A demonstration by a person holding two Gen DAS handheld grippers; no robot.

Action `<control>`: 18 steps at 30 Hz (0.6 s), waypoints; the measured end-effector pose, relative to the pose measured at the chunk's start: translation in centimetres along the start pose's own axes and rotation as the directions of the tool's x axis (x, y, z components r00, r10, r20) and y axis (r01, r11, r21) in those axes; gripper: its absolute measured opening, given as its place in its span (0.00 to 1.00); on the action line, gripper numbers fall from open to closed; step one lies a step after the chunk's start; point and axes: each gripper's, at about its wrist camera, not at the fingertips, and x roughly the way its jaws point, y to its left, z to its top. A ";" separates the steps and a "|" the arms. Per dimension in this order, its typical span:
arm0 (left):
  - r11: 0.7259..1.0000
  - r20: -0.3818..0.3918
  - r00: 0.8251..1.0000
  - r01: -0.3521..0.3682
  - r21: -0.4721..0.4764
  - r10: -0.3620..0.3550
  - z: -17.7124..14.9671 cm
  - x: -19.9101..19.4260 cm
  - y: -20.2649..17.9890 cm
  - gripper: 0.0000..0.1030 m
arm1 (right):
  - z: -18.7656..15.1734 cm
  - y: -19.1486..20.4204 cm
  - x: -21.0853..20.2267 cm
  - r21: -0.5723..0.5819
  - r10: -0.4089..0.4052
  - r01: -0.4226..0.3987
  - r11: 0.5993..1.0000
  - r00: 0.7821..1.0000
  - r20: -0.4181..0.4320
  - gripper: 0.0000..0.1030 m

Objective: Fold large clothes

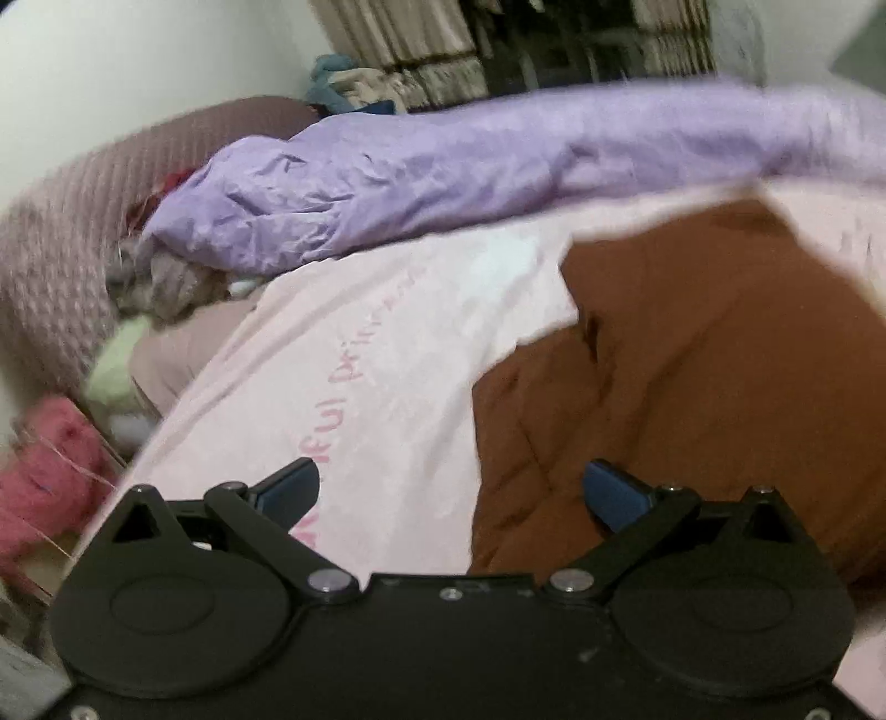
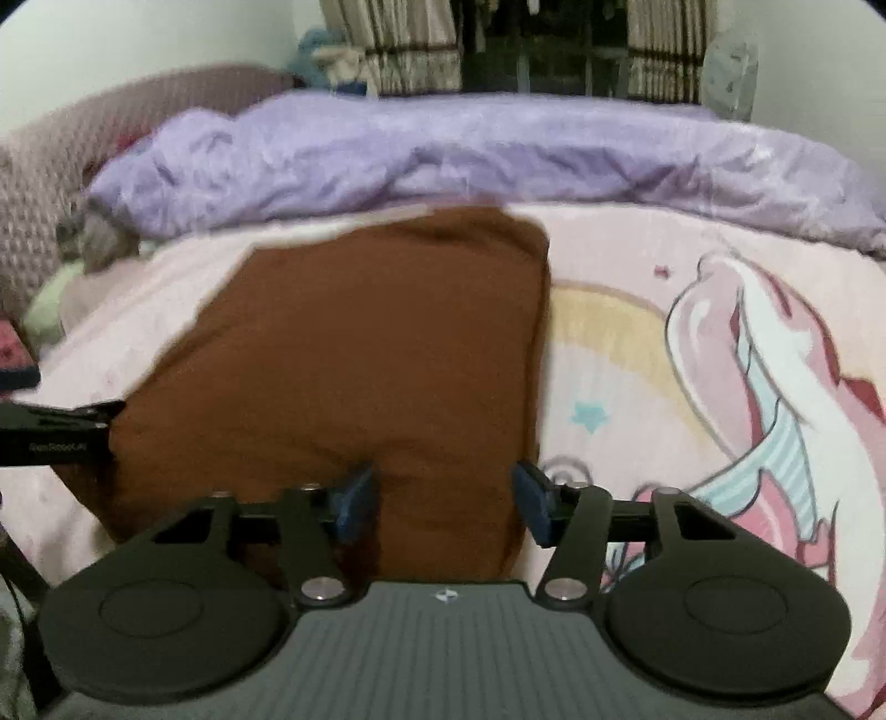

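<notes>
A brown garment point(image 2: 360, 354) lies folded into a rough rectangle on a pink bed sheet point(image 2: 637, 332). It also shows in the left wrist view point(image 1: 692, 360), to the right of the sheet's pink lettering. My right gripper point(image 2: 443, 498) is open and empty, its jaws either side of the garment's near right edge. My left gripper point(image 1: 451, 493) is open and empty, hovering over the garment's left edge where it meets the sheet point(image 1: 360, 387). The left gripper's body point(image 2: 50, 426) shows at the left edge of the right wrist view, beside the garment.
A crumpled purple duvet point(image 2: 443, 160) lies along the far side of the bed. A knitted mauve headboard or cushion point(image 1: 61, 232) is at the left, with small clothes piled near it. A pink fluffy thing point(image 1: 44, 471) sits at the left. Curtains point(image 2: 398, 44) hang behind.
</notes>
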 end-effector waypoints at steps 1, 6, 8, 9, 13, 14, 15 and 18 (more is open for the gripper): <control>0.996 0.011 0.998 0.059 -0.061 -0.058 0.6 -0.2 0.7 1.00 | 0.4 0.0 -0.4 0.009 -0.002 0.002 1.000 1.000 0.018 0.56; 0.960 -0.023 0.977 0.205 -0.189 -0.212 2.3 3.2 1.4 1.00 | 1.8 0.4 2.7 -0.009 -0.004 0.004 1.000 1.000 -0.007 0.55; 0.984 -0.133 0.976 0.161 -0.080 -0.170 1.7 6.1 -1.2 1.00 | 1.2 0.0 5.3 0.019 0.006 -0.005 1.000 0.998 -0.060 0.59; 0.986 -0.152 0.974 0.166 -0.032 -0.169 1.2 6.6 -2.0 1.00 | 0.9 -0.2 5.6 0.030 0.009 -0.008 1.000 0.999 -0.051 0.59; 0.990 -0.017 0.998 0.056 0.126 -0.054 2.5 4.0 -4.2 1.00 | 2.0 -0.2 4.3 0.025 0.013 -0.012 1.000 1.000 -0.028 0.54; 0.990 0.021 0.999 0.035 0.136 -0.038 3.3 3.5 -4.3 1.00 | 2.6 -0.1 3.8 0.029 0.020 -0.021 0.999 1.000 0.011 0.53; 0.991 0.063 0.997 0.027 0.129 -0.036 4.0 2.9 -4.5 1.00 | 3.2 0.0 3.7 0.032 0.017 -0.019 0.999 0.999 0.049 0.53; 0.995 0.159 0.983 0.089 0.047 -0.096 5.9 2.1 -4.7 1.00 | 4.9 0.8 4.0 0.047 -0.001 -0.007 0.999 0.987 0.160 0.54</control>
